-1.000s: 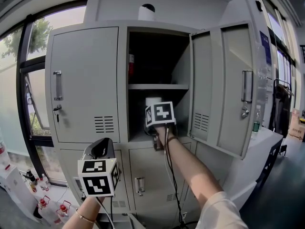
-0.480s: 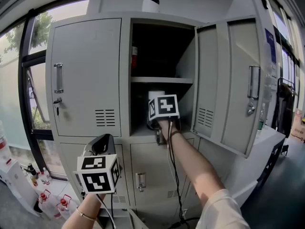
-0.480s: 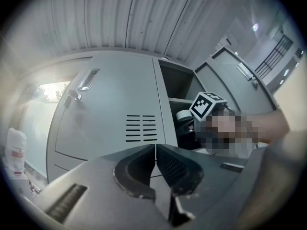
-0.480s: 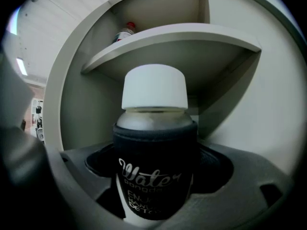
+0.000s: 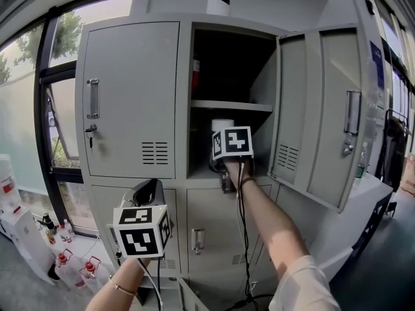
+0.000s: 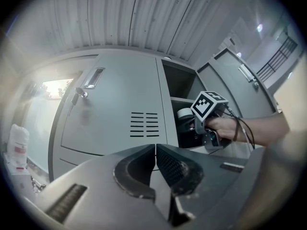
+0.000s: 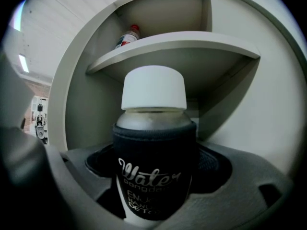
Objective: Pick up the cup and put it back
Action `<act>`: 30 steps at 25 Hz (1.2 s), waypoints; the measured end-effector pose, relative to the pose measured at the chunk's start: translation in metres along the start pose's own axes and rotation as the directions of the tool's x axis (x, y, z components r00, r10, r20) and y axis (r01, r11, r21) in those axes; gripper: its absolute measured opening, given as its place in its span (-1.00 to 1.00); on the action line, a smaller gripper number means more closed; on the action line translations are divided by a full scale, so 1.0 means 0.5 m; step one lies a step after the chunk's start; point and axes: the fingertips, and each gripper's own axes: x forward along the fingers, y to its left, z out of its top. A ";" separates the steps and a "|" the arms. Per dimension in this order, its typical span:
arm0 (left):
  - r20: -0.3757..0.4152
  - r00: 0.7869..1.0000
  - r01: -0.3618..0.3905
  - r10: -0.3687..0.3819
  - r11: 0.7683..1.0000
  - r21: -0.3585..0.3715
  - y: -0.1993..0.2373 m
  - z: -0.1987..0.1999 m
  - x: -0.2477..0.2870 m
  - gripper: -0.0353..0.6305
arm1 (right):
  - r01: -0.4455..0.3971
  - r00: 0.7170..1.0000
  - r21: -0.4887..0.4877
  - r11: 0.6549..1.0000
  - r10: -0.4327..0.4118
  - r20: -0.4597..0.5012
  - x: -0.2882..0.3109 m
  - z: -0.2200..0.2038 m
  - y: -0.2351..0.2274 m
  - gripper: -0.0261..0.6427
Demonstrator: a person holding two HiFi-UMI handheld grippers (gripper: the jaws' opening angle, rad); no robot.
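Inside locker (image 5: 262,83), cup (image 7: 153,87), sleeve (image 7: 154,152) lettered "Water"

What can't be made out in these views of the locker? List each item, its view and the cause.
Cup base, right gripper view: lost at the bottom edge; the right gripper's jaws have just been closing on the cup.
Cup body, head view: that gripper's cube hides it.
Bottle label, right gripper view: too small; the shelf hides its base.
Floor bottles, head view: too small.

White-capped, black-sleeved cup (image 7: 154,162) stands upright beneath the locker shelf (image 7: 192,44).
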 end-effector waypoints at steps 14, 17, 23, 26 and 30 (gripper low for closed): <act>-0.007 1.000 -0.015 0.015 1.000 -0.006 0.011 0.012 -0.042 -0.86 | -0.068 0.997 0.024 0.997 0.067 0.026 -0.078 0.024 0.057 0.30; -0.009 1.000 -0.011 0.011 1.000 -0.007 0.008 0.016 -0.057 -0.86 | -0.072 0.997 0.015 0.997 0.071 0.034 -0.105 0.025 0.064 0.30; -0.008 1.000 0.001 -0.001 1.000 -0.005 -0.003 0.023 -0.089 -0.86 | -0.087 0.995 0.044 0.995 0.084 0.056 -0.165 0.023 0.073 0.30; -0.005 1.000 0.011 -0.011 1.000 -0.011 -0.008 0.025 -0.104 -0.86 | -0.088 0.994 0.036 0.996 0.085 0.064 -0.196 0.017 0.082 0.30; -0.017 0.999 0.046 -0.047 0.997 -0.055 -0.022 0.010 -0.116 -0.86 | -0.079 0.993 0.010 0.997 0.078 0.084 -0.237 0.004 0.087 0.30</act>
